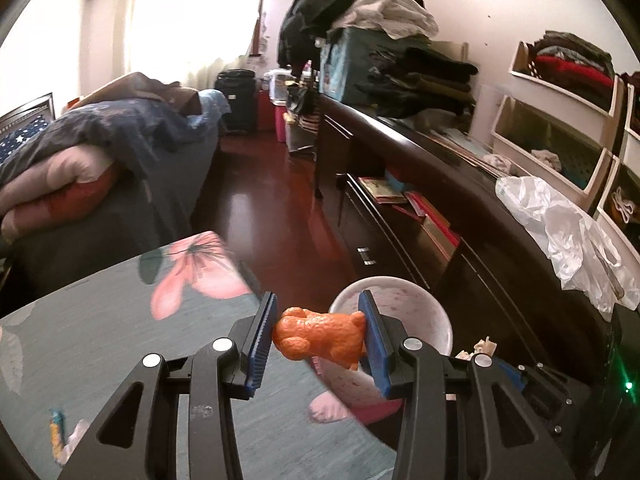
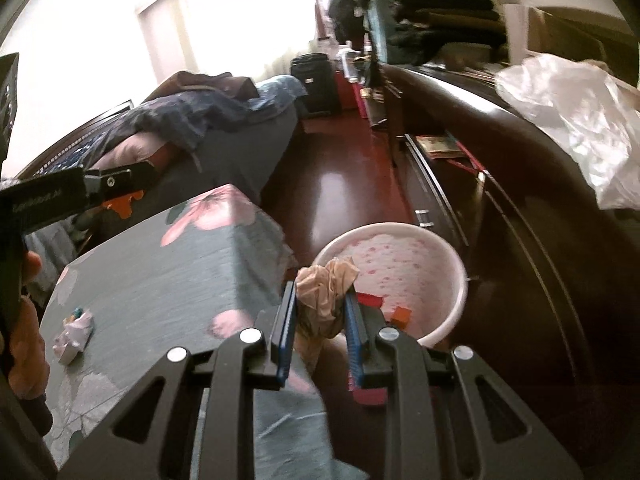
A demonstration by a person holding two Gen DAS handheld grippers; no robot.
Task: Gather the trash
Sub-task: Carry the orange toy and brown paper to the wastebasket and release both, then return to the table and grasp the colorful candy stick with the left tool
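My left gripper is shut on a piece of orange peel and holds it over the table's right edge, just before the white bin with pink spots. My right gripper is shut on a crumpled beige paper wad at the table's edge, next to the same bin, which holds red and orange scraps. A crumpled white wrapper lies on the floral tablecloth at the left. The left gripper's body shows at the far left of the right wrist view.
The table has a grey-green cloth with pink flowers. A dark long cabinet runs along the right, with a white plastic bag on top. A bed with bedding is left. Red-brown floor lies between.
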